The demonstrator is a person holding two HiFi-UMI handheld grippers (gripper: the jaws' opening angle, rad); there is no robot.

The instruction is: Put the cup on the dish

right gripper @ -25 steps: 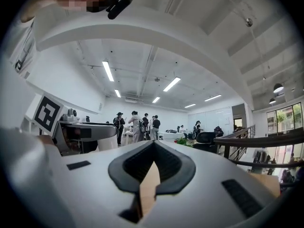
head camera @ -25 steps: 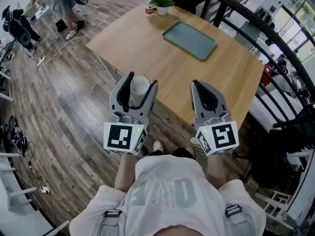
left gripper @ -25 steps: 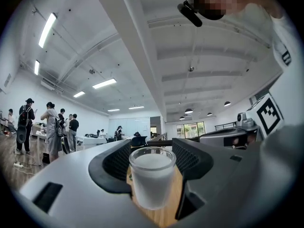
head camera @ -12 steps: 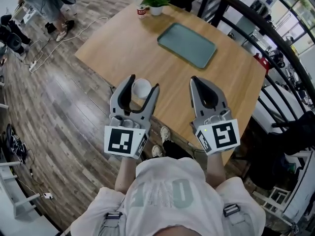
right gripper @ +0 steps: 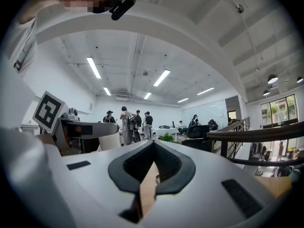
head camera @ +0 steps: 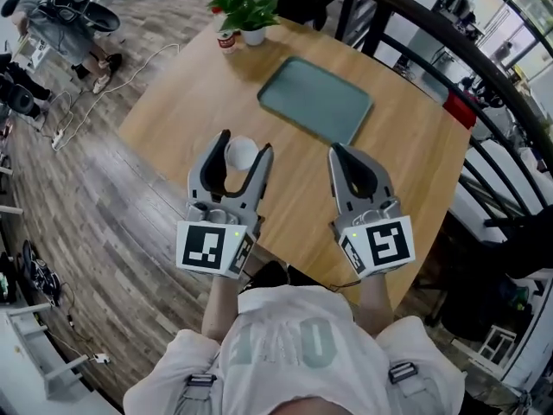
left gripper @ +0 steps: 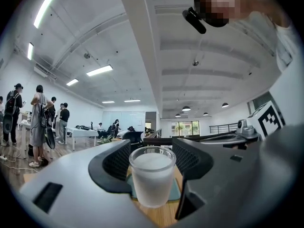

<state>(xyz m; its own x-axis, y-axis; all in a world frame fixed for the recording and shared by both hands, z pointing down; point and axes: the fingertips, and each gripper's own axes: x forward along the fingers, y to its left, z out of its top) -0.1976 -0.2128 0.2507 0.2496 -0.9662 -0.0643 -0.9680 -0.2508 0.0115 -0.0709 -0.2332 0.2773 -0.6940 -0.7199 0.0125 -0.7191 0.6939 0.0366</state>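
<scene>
A frosted white cup [head camera: 240,154] stands upright between the jaws of my left gripper [head camera: 242,147], which is shut on it over the near part of the wooden table [head camera: 199,85]. In the left gripper view the cup [left gripper: 152,175] fills the gap between the black pads. The dish, a flat grey-green rectangular tray [head camera: 315,100], lies further back on the table, ahead and to the right of the cup. My right gripper [head camera: 339,153] hovers beside the left one, jaws closed together and holding nothing; its own view shows the right gripper [right gripper: 153,151] with tips meeting.
A potted plant [head camera: 246,11] and a small red can [head camera: 228,40] stand at the table's far corner. A dark curved railing [head camera: 449,50] runs along the right side. People and cables are on the wooden floor [head camera: 95,197] at the left.
Both grippers have moved forward over the table with the cup still held in the left one. The tray now lies closer ahead.
</scene>
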